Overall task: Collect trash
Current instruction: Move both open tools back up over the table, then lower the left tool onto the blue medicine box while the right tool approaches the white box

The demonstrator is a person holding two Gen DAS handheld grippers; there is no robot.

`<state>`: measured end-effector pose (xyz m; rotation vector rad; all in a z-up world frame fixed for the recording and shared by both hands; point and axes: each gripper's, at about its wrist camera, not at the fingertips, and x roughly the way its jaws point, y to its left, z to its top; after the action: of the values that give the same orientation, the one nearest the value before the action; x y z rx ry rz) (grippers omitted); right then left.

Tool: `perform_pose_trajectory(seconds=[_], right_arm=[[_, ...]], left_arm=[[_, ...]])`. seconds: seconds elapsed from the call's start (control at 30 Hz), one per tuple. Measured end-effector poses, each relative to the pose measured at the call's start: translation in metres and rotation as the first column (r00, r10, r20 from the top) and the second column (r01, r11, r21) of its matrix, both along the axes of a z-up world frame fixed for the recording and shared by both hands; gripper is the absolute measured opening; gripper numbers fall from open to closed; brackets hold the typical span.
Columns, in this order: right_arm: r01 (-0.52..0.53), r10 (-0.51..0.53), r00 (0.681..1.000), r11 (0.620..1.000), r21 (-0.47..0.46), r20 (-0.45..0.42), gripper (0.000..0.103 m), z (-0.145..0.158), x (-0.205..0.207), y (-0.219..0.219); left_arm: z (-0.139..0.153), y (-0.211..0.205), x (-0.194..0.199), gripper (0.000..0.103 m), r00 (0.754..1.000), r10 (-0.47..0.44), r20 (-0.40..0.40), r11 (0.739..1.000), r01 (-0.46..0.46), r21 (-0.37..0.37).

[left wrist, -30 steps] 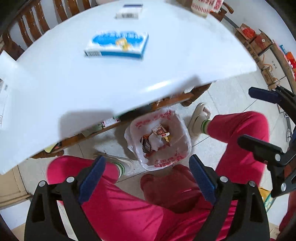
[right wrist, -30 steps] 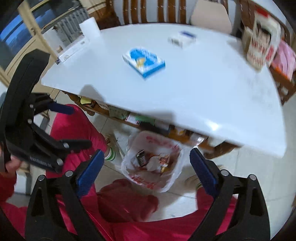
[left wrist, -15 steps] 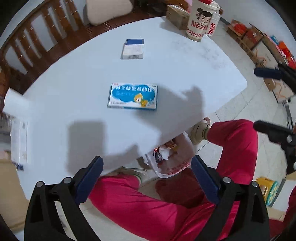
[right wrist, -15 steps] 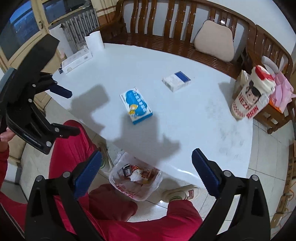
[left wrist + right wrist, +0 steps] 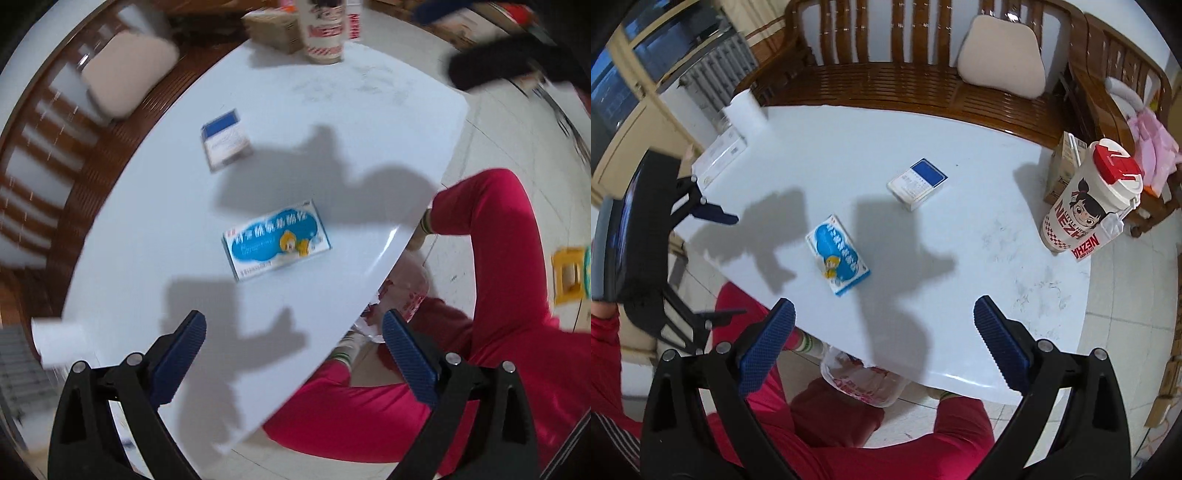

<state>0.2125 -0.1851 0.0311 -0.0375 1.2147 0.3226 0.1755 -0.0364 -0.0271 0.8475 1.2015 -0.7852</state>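
Note:
A blue and white medicine box (image 5: 276, 243) (image 5: 837, 255) lies near the table's front edge. A smaller white box with a blue end (image 5: 225, 141) (image 5: 917, 183) lies farther back. A plastic trash bag (image 5: 862, 380) (image 5: 400, 295) sits on the floor under the table edge, between the person's red-trousered legs. My left gripper (image 5: 293, 345) is open and empty above the table, short of the medicine box; it also shows in the right wrist view (image 5: 716, 266). My right gripper (image 5: 884, 339) is open and empty above the front edge.
The white table (image 5: 979, 258) carries a NEZHA cup (image 5: 1087, 199), a carton (image 5: 1062, 170) behind it, a paper roll (image 5: 746, 110) and a flat white box (image 5: 720, 158) at the left. A wooden bench (image 5: 923, 85) with a cushion (image 5: 1003, 55) stands behind. A yellow stool (image 5: 570, 271) is on the floor.
Both grippers have risen from over the trash bag to above the tabletop. The bag has slid under the table edge in both views. Both stay open and empty.

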Motion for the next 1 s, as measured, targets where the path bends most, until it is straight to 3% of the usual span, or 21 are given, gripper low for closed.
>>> perform_pose_trajectory(seconds=[0.17, 0.43, 0.63, 1.0], right_arm=[[0.063, -0.062, 0.997, 0.998, 0.006, -0.053, 0.095, 0.000, 0.031, -0.002], [0.172, -0.166, 0.977, 0.984, 0.035, -0.133, 0.095, -0.011, 0.071, -0.005], [0.289, -0.281, 0.935, 0.957, 0.010, -0.216, 0.095, -0.030, 0.099, -0.010], [0.333, -0.332, 0.905, 0.942, -0.044, -0.267, 0.095, -0.069, 0.149, 0.005]], left_arm=[[0.004, -0.008, 0.004, 0.093, 0.985, -0.166, 0.038, 0.986, 0.165, 0.026], [-0.017, -0.014, -0.002, 0.093, 0.914, -0.406, 0.002, 0.912, 0.406, 0.056], [-0.050, -0.019, 0.011, 0.093, 0.878, -0.477, -0.041, 0.873, 0.479, 0.091], [-0.089, -0.029, 0.027, 0.093, 0.819, -0.567, -0.094, 0.809, 0.574, 0.124]])
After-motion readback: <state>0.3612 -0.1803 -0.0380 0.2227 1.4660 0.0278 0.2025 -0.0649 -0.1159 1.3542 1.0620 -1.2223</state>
